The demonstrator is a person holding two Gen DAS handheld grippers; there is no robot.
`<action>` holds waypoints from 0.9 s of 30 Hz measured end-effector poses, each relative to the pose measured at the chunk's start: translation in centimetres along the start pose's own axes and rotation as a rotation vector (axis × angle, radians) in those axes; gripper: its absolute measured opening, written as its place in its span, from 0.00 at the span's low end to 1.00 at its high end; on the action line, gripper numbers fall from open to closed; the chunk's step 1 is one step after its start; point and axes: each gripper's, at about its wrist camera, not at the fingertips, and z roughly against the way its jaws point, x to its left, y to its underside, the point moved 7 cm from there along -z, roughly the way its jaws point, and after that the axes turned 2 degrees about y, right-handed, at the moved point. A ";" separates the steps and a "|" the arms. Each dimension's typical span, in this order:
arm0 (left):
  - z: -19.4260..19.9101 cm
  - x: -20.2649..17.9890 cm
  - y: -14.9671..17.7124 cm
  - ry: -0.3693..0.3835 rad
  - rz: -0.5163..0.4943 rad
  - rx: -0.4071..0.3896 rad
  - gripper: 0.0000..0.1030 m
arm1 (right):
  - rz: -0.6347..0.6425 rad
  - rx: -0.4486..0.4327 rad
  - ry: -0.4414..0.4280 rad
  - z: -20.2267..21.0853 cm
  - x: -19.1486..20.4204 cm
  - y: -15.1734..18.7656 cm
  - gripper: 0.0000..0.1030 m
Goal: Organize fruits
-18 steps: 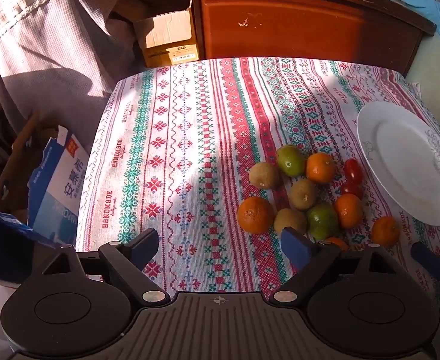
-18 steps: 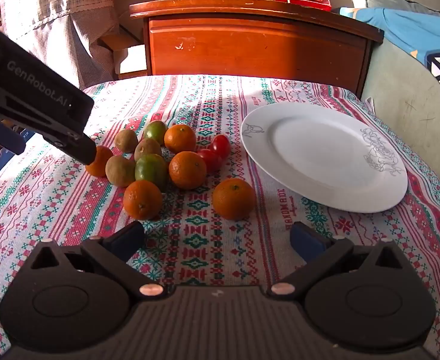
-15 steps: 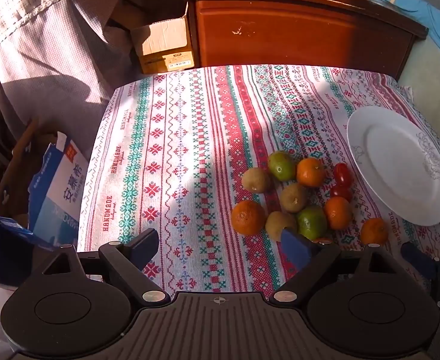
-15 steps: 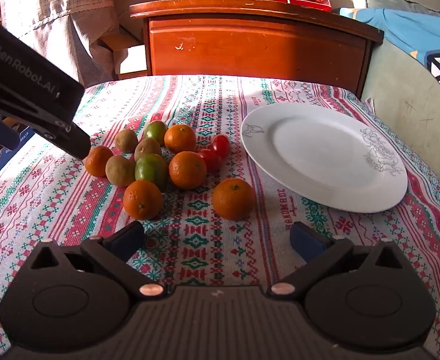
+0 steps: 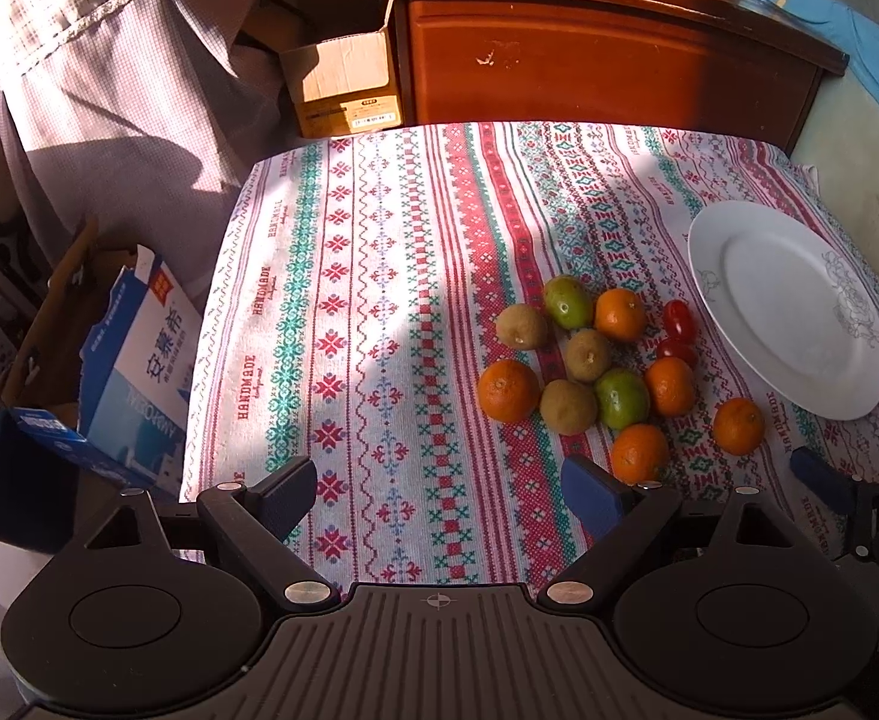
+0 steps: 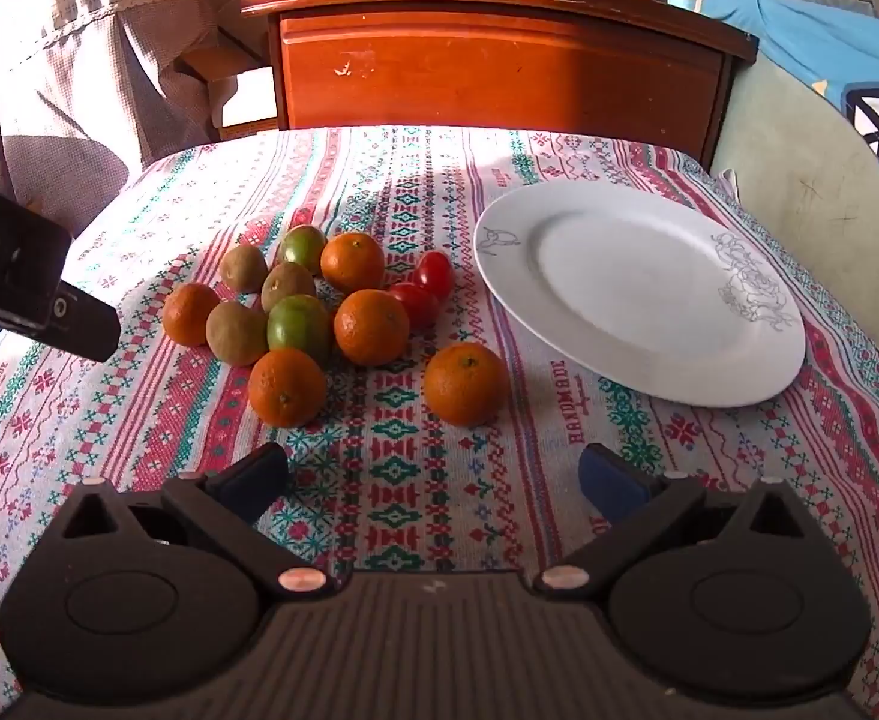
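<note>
- Right hand-held gripper (image 6: 433,480): released, jaws spread wide, nothing between them; tipped down toward the surface (image 6: 139,450), hovering clear of the cloth.
- Left hand-held gripper (image 5: 439,492): likewise released and empty, pitched more steeply down; its body shows as a dark bar at the left edge of the right view.
- Fruit, loose heap on the patterned cloth: five oranges, three brown kiwis, two green citrus, two cherry tomatoes, most touching one another. Heap lies ahead and left of the right hand-held gripper, ahead and right of the left one.
- Lone orange (image 6: 466,383): sits apart from the heap, directly ahead of the right hand-held gripper, nearest to it; the easiest first pick, in my judgement.
- White plate (image 6: 757,372): bare, ahead and right of the right hand-held gripper, just beyond the lone orange; the likely place to sort into.
- Handling note: centre the open jaws over the lone orange's widest part, lower until the pads flank it, close gently; round fruit rolls if nudged from one side.
- Caution: cherry tomatoes (image 6: 424,288) are soft and small; light squeeze advised. Avoid brushing the near orange (image 6: 286,387) of the heap.
</note>
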 end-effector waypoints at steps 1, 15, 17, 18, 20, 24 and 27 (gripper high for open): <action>0.0 0.0 0.0 -0.002 0.001 0.003 0.87 | -0.006 0.022 0.006 0.0 0.0 0.0 0.99; -0.1 1.2 -0.3 -0.035 -0.024 0.038 0.87 | 0.018 0.174 0.046 2.7 -1.5 -3.1 0.99; -0.4 1.3 -0.1 -0.043 -0.013 0.047 0.87 | 0.011 0.204 0.042 2.7 -1.8 -3.6 0.99; -0.5 1.3 -0.1 -0.047 -0.013 0.051 0.87 | -0.009 0.217 0.033 2.6 -1.9 -3.6 0.99; -0.7 1.2 0.0 -0.054 -0.017 0.056 0.87 | -0.057 0.227 0.017 2.4 -2.2 -3.4 0.99; -0.9 1.0 0.1 -0.059 -0.016 0.056 0.87 | -0.102 0.262 0.020 1.8 -2.4 -3.4 0.97; -1.2 1.3 0.4 -0.067 -0.007 0.064 0.87 | -0.115 0.269 0.025 1.7 -2.4 -3.6 0.97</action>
